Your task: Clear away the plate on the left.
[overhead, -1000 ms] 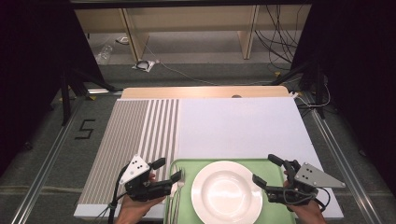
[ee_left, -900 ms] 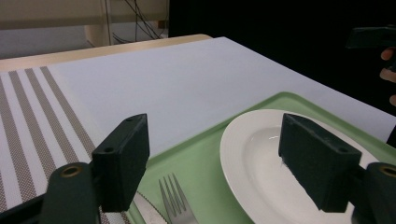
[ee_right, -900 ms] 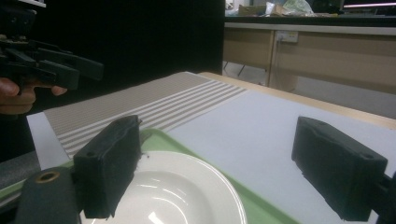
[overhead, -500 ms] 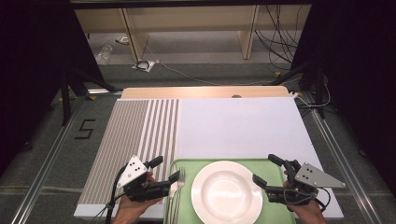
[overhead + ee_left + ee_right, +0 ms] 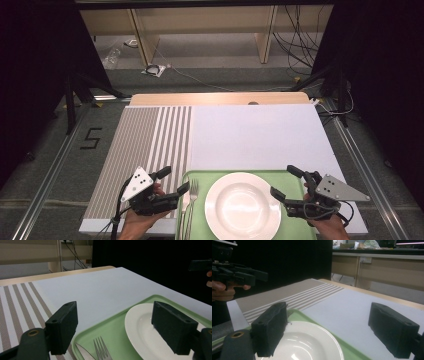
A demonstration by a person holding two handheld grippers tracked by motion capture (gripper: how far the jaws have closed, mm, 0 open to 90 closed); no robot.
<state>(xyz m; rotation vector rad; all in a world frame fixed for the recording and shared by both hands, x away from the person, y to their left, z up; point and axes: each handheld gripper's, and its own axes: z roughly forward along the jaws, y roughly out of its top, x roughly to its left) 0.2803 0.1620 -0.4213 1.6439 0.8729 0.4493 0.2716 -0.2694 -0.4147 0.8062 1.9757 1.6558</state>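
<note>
We hold our left gripper [image 5: 172, 182] just left of the green tray [image 5: 197, 175], its jaws spread wide with nothing between them. They have just been opening, and the fork [image 5: 192, 192] lies on the tray's left strip right beside the near jaw, with what looks like a knife [image 5: 83, 353] next to it in the left gripper view. We judge that the fork has just been let go, or is about to be picked up; we cannot tell which. Either way, the next move calls for a clean approach along the fork's handle without nudging the white plate [image 5: 243, 205].

That plate sits in the middle of the tray, near our edge of the table, empty and well lit. At its right our right gripper [image 5: 284, 182] hovers level over the tray's right side, jaws spread and holding nothing, the nearer jaw close to the plate's rim.

Farther off, the striped placemat [image 5: 145, 135] covers the left part of the table and a plain white sheet [image 5: 255, 132] the right, both bare. Nothing stands between either gripper and the tray. The tight spot is the narrow gap between fork and plate, where a jaw could catch the rim.
</note>
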